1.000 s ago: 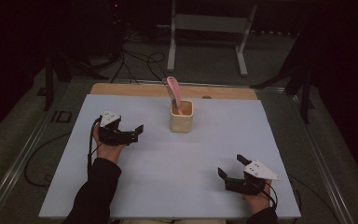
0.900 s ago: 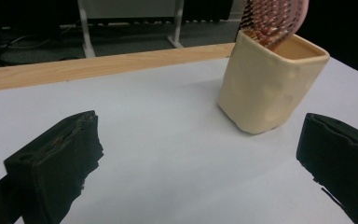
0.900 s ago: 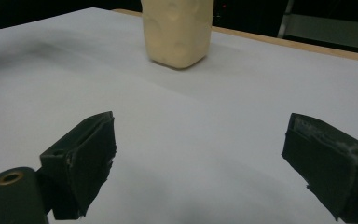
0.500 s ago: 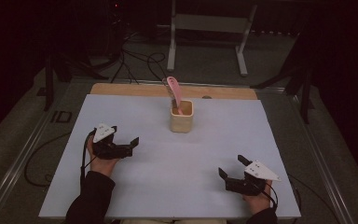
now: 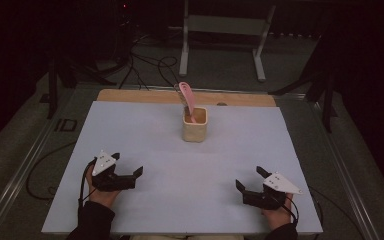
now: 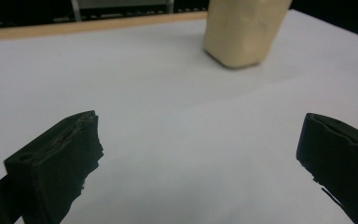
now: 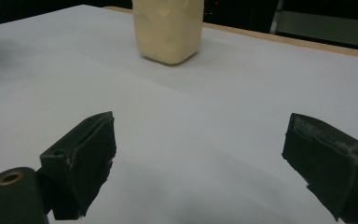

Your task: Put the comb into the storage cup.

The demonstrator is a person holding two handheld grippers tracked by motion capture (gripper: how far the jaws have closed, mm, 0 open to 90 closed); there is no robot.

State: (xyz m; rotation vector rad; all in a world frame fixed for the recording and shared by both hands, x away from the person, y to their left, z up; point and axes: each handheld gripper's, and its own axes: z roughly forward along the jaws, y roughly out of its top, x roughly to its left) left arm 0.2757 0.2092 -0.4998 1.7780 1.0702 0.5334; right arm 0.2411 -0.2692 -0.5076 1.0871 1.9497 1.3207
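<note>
A cream square cup stands at the far middle of the white table, with a pink utensil leaning out of it. The cup's body appears ahead of the left gripper's jaws, and ahead of the right gripper's jaws as well. My left gripper rests low near the front left of the table, open and empty. My right gripper rests near the front right, open and empty too. Both are far from the cup.
A wooden strip runs along the table's far edge. Beyond it on the dark floor are cables and a white metal stand. A metal rail borders the table's left side.
My left gripper has drawn back toward the front edge of the table and settled lower. The right gripper has stayed put.
</note>
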